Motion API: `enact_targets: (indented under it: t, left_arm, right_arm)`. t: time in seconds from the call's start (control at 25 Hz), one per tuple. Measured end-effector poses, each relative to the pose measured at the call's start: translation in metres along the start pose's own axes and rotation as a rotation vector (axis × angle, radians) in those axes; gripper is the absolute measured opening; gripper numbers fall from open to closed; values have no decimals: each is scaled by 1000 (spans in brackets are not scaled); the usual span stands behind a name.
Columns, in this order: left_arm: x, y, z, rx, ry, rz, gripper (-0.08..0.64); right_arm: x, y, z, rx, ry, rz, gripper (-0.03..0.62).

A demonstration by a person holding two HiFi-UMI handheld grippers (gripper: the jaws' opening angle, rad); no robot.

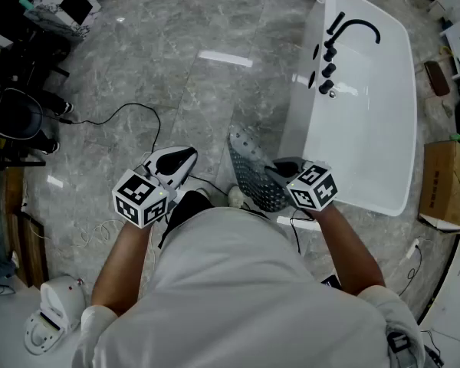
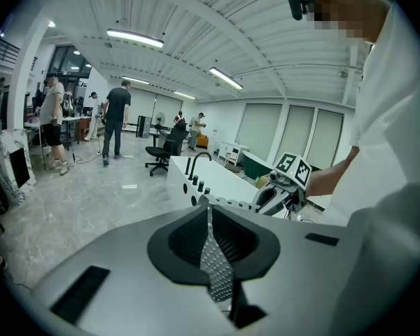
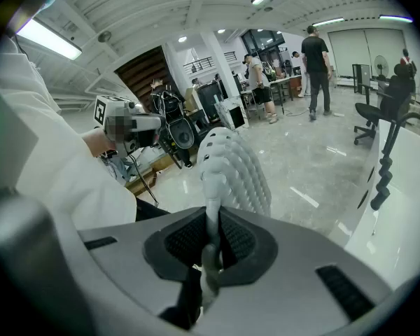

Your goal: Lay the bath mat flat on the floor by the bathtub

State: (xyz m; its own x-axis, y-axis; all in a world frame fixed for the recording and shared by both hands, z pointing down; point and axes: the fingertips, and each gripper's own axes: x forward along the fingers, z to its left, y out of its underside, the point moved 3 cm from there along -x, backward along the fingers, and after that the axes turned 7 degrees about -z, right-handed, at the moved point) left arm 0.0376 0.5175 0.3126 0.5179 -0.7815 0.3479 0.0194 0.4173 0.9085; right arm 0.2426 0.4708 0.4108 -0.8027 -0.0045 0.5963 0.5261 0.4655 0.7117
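The grey perforated bath mat (image 1: 249, 171) hangs in the air between my two grippers, just left of the white bathtub (image 1: 368, 113). My right gripper (image 1: 280, 171) is shut on one end of it. In the right gripper view the mat (image 3: 234, 170) rises from the closed jaws (image 3: 211, 219). My left gripper (image 1: 190, 158) sits further left. In the left gripper view a dotted strip of mat (image 2: 217, 271) is pinched in its jaws (image 2: 210, 219), and the scalloped edge runs toward the right gripper (image 2: 287, 180). The tub (image 2: 203, 177) stands beyond.
A black faucet (image 1: 353, 29) and knobs sit on the tub's rim. A cardboard box (image 1: 445, 182) stands to the tub's right. A cable (image 1: 130, 113) trails over the grey marble floor. Dark equipment (image 1: 15, 113) lines the left. People (image 2: 115, 117) and an office chair (image 2: 161, 152) are farther off.
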Motion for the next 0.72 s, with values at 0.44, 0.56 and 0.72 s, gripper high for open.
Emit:
enact_targets:
  t: [0.44, 0.56, 0.72]
  left_arm:
    - [14, -8, 41, -39, 41, -23, 32]
    - [31, -12, 67, -46, 79, -27, 32]
    - [61, -28, 120, -41, 153, -19, 32]
  right_arm:
    - [26, -27, -18, -11, 3, 39, 40]
    - [41, -41, -38, -3, 18, 48, 40]
    - [64, -73, -69, 9, 40, 61, 40]
